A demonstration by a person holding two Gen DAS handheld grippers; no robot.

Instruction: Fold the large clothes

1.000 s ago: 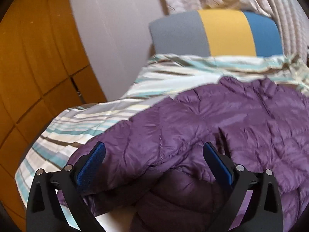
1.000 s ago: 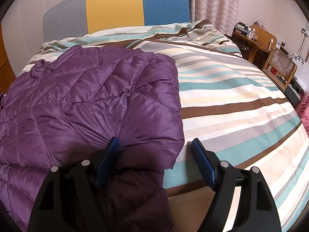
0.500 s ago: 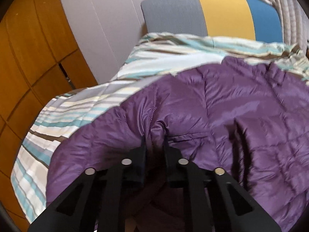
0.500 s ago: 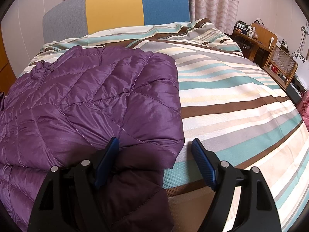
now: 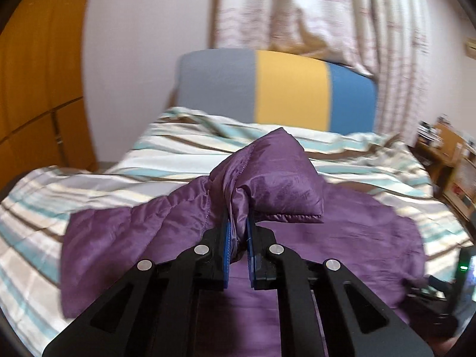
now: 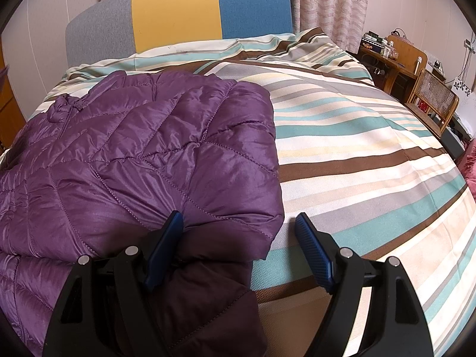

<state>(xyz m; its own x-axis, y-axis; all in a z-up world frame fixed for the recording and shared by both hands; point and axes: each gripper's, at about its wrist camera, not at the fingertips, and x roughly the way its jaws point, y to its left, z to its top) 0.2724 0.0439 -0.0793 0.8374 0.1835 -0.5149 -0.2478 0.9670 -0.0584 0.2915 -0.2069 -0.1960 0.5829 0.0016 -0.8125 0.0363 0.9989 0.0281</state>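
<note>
Item: purple quilted jacket (image 6: pixel 142 160), large, lying on the left half of a bed (image 6: pixel 357 154) covered with a striped duvet in cream, teal, brown and grey. Near right corner of the jacket folded over on itself, darker lining showing beneath at the near edge. Left hand-held gripper (image 5: pixel 238 238): blue pads pressed narrow on a pinch of jacket fabric, which stands raised above the rest of the garment in a peaked fold (image 5: pixel 267 178); remainder of the jacket spread flat below and to the right in that view. Right hand-held gripper (image 6: pixel 238 250): fingers spread wide, holding nothing; left pad (image 6: pixel 163 253) against the folded corner of the jacket, right pad (image 6: pixel 315 253) over bare duvet. Surroundings: headboard (image 6: pixel 178 20) in grey, yellow and blue panels; patterned curtain (image 5: pixel 312 15) behind it; wooden desk (image 6: pixel 395 56) and cane-backed chair (image 6: pixel 431 95) at the far right; wooden cupboard doors (image 5: pixel 38 74) at the left.
</note>
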